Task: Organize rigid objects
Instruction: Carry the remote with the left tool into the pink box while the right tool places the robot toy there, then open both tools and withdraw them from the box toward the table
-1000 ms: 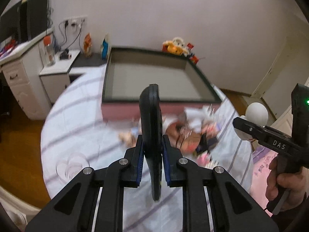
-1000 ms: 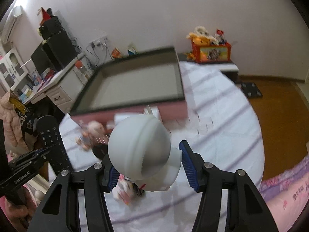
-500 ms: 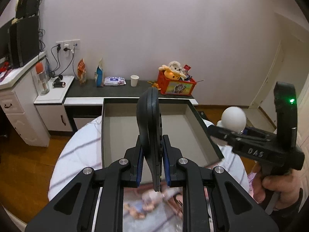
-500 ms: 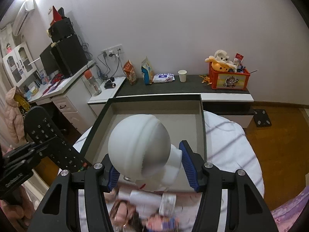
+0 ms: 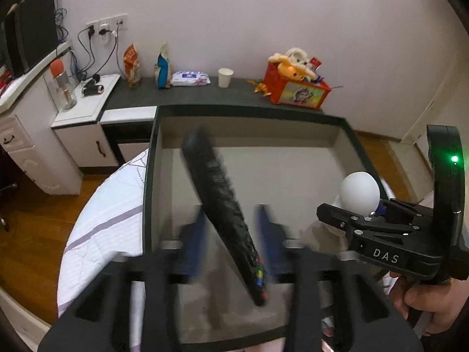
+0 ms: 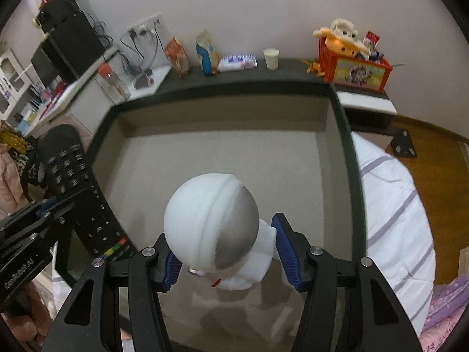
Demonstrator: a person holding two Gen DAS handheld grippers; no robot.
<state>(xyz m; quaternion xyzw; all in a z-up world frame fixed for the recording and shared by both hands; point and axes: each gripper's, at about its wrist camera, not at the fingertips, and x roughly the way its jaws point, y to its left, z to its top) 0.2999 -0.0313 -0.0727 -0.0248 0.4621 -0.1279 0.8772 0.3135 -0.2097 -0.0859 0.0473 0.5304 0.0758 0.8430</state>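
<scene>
Left gripper (image 5: 231, 234) jaws opening — black remote (image 5: 222, 202) tilted between them, pads clear of it, over the box. Right gripper (image 6: 225, 252) clamps white astronaut figure (image 6: 214, 220) above dark-rimmed box (image 6: 340, 117) — shelf (image 6: 234, 79) beyond.

Right gripper (image 6: 224, 256) jaws clamp white astronaut figure (image 6: 215, 228) above tray (image 6: 343, 135); remote (image 6: 76, 193) at left.

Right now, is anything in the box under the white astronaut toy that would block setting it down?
Nothing visible: the box floor beneath the astronaut toy in the right gripper looks bare. The remote, slipping from the opening left gripper, is off to its left.
</scene>
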